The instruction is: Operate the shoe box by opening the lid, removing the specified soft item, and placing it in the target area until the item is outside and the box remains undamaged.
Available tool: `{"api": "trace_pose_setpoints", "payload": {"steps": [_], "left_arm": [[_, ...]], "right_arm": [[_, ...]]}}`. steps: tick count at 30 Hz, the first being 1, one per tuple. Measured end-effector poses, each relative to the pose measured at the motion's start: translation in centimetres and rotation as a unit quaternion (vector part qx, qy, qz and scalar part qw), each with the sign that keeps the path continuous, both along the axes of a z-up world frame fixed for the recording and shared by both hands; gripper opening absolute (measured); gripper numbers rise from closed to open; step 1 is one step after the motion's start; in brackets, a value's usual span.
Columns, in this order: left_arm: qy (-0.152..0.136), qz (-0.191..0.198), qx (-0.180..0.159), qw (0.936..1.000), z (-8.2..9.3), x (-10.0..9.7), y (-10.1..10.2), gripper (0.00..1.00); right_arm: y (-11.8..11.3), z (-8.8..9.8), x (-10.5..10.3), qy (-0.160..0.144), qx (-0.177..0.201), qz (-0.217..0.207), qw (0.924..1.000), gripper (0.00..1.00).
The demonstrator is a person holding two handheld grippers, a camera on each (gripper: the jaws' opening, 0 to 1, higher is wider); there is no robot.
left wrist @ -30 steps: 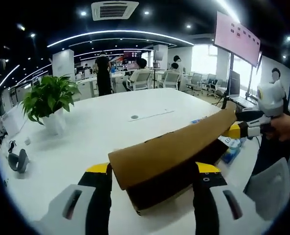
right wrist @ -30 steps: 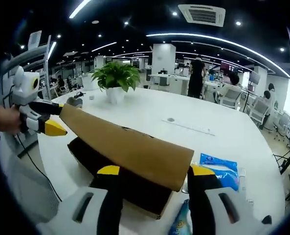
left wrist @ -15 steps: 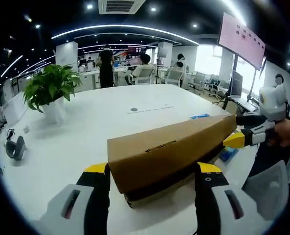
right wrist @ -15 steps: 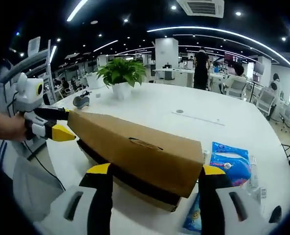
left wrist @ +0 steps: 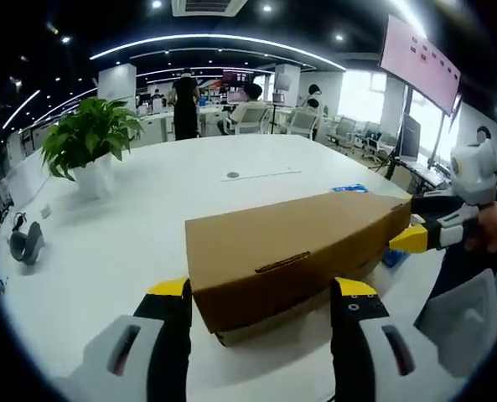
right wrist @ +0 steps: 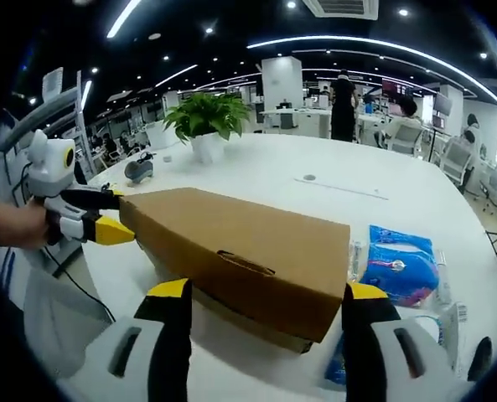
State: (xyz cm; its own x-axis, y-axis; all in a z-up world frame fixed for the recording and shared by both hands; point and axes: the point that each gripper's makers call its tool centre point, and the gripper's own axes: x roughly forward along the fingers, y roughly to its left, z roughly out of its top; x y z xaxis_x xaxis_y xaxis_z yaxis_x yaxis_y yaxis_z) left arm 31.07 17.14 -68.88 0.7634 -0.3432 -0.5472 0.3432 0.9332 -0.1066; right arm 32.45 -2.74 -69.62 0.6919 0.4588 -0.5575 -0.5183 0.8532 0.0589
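my left claw (left wrist: pixel 261 295) spread wide astride brown cardboard shoe box (left wrist: pixel 290 251), frame centre | my right claw (right wrist: pixel 265 297) likewise parted | box on white round table (left wrist: pixel 147 218) | blue soft pack (right wrist: pixel 403 264) right of it

**White table, contents**

Large white table (left wrist: pixel 189 209), glossy top. Brown cardboard shoe box (left wrist: pixel 290 251) sits at the near edge, lid down. Blue plastic packets (right wrist: pixel 399 264) lie just beside the box. Potted green plant (left wrist: pixel 89 151) stands well apart, toward the far side. Grey handheld device (left wrist: pixel 26 247) rests near the table's edge.
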Motion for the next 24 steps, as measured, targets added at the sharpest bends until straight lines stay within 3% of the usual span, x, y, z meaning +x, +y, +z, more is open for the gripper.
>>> {"api": "trace_pose_setpoints", "payload": {"steps": [4, 15, 19, 24], "left_arm": [[0.008, 0.015, -0.029, 0.9994, -0.1, 0.2, 0.1, 0.68], [0.014, 0.024, -0.031, 0.9991, -1.0, -0.1, -0.1, 0.69], [0.021, 0.038, -0.056, 0.9975, -1.5, -0.2, 0.0, 0.73], [0.021, 0.05, -0.06, 0.9967, -1.8, 0.0, 0.2, 0.77]], "right_arm": [[-0.1, -0.4, -0.2, 0.007, 0.008, -0.004, 0.9999, 0.72], [0.0, -1.6, -0.6, 0.051, 0.047, -0.028, 0.9972, 0.73], [-0.1, -2.0, -0.6, 0.07, 0.075, -0.052, 0.9934, 0.73], [-0.3, -2.5, -0.5, 0.089, 0.102, -0.083, 0.9873, 0.76]]}}
